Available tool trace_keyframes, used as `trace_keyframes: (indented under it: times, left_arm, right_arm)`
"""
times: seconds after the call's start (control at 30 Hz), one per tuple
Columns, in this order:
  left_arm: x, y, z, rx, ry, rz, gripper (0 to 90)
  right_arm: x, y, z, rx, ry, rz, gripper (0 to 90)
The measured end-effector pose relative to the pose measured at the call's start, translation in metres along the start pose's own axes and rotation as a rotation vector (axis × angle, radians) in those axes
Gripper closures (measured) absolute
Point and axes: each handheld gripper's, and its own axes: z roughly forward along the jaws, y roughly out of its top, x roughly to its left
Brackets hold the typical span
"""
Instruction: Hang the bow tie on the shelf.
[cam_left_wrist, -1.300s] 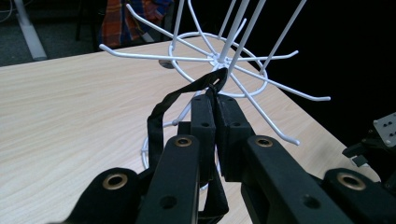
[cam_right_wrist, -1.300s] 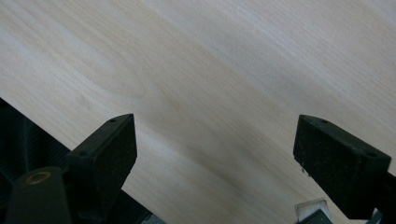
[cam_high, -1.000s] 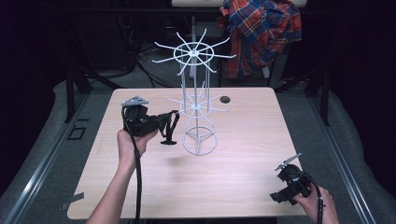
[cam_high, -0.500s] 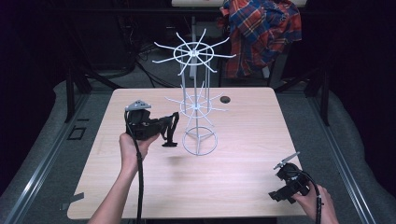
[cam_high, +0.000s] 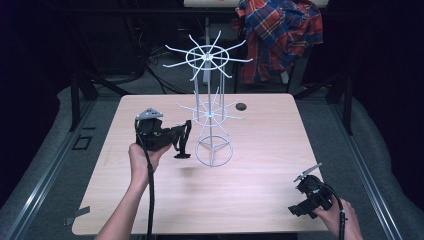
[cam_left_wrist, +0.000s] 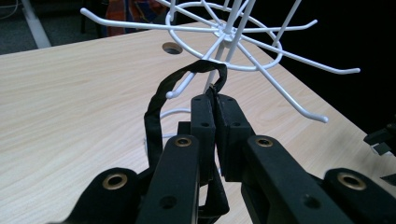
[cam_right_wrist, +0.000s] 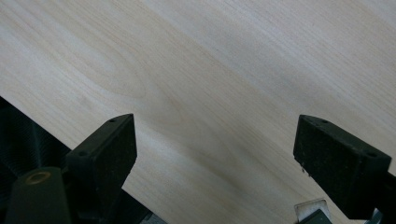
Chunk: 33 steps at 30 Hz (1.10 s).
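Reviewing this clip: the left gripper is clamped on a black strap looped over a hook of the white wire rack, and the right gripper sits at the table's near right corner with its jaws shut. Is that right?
Not quite. The right gripper has its jaws wide apart over bare table, as the right gripper view shows. The rest holds: the left gripper is clamped on the black strap, which loops over a hook of the white wire rack.

Overhead view; gripper cameras near table (cam_high: 260, 200)
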Motion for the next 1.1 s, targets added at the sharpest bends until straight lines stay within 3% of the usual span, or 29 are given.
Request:
trace_keyframes:
  times: [0.6, 0.63, 0.77, 1.1]
  left_arm:
    - [0.007, -0.007, 0.001, 0.01, 0.028, -0.024, 86.5]
    - [0.008, -0.008, 0.002, 0.013, 0.027, -0.024, 86.5]
    - [0.01, -0.01, 0.004, 0.018, 0.027, -0.038, 86.5]
    - [0.009, -0.012, 0.007, 0.04, 0.028, -0.044, 85.0]
  right_arm:
    - [0.001, 0.002, 0.001, 0.008, -0.005, -0.015, 12.8]
    - [0.001, 0.002, -0.001, 0.015, -0.027, -0.015, 12.8]
    - [0.002, 0.003, 0.001, 0.002, 0.001, -0.014, 12.8]
    - [0.002, 0.004, 0.001, 0.011, -0.01, -0.022, 12.7]
